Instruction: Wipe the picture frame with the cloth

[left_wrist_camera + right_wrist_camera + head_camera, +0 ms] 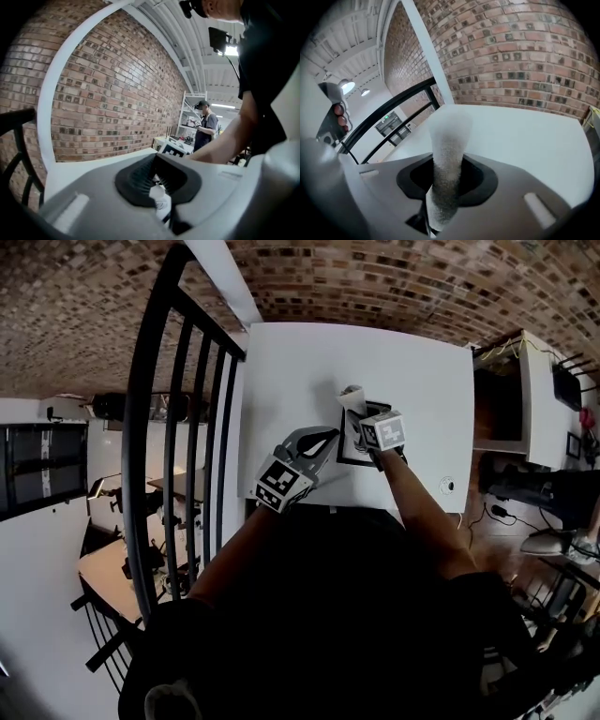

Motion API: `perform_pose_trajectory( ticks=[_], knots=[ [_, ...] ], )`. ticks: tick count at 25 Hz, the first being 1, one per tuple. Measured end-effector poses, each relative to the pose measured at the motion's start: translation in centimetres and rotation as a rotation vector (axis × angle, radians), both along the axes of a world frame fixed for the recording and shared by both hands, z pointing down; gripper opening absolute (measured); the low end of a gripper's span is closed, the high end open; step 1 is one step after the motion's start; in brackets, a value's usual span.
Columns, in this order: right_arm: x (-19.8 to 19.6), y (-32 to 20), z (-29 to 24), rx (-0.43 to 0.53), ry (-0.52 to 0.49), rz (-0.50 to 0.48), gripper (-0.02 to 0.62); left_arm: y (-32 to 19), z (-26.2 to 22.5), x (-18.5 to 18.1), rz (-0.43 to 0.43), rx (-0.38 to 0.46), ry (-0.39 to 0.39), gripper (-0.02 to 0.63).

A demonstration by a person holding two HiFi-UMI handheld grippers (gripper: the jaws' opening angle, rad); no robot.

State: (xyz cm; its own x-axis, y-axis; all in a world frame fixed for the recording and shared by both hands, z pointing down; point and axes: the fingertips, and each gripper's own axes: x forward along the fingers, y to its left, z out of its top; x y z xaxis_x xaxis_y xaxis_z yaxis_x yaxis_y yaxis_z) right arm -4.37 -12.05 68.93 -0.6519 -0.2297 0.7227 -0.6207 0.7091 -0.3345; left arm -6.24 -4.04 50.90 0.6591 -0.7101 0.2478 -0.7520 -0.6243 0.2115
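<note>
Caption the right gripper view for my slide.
Right gripper shut on a rolled cloth over the white table, brick wall behind.

Picture frame (348, 457) mostly covered.

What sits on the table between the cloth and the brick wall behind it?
Nothing. Past the cloth, the white tabletop runs bare to the brick wall. This shows in the right gripper view and the head view.

A white table (300, 371) was seen set against a brick wall (403, 282) at its far side. A black railing (178, 427) was seen along the table's left. A small round object (446, 485) was seen on the table near its right edge. In the left gripper view, a person in dark clothes (206, 125) was seen far off beside white shelving (190, 112).
</note>
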Motion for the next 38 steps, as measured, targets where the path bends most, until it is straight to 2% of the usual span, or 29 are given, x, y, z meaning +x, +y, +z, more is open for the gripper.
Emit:
perform_pose_trajectory(
  ticks=[6, 11, 20, 31, 34, 38],
  knots=[
    [0.3, -0.6, 3.9, -0.101, 0.006, -0.004, 0.112, 0.3, 0.3, 0.1, -0.047, -0.033, -0.015, 0.002],
    [1.8, -0.9, 5.3, -0.132, 0.045, 0.039, 0.112, 0.7, 0.8, 0.1, -0.062, -0.049, -0.016, 0.002],
    [7.5, -2.2, 5.7, -0.126, 0.088, 0.138, 0.112, -0.3, 0.7, 2.0, 0.006, -0.046, -0.012, 0.002],
    [13.4, -2.7, 4.0, -0.087, 0.09, 0.254, 0.112, -0.3, 0.0, 5.4, 0.111, -0.055, -0.005, 0.002],
    [13.4, -2.8, 3.2, -0.078, 0.076, 0.26, 0.112, -0.4, -0.3, 5.3, 0.114, -0.046, -0.001, 0.002],
    [10.9, -2.2, 2.8, -0.077, 0.057, 0.223, 0.112, 0.2, -0.3, 4.6, 0.099, -0.047, 0.0, 0.002]
  ],
)
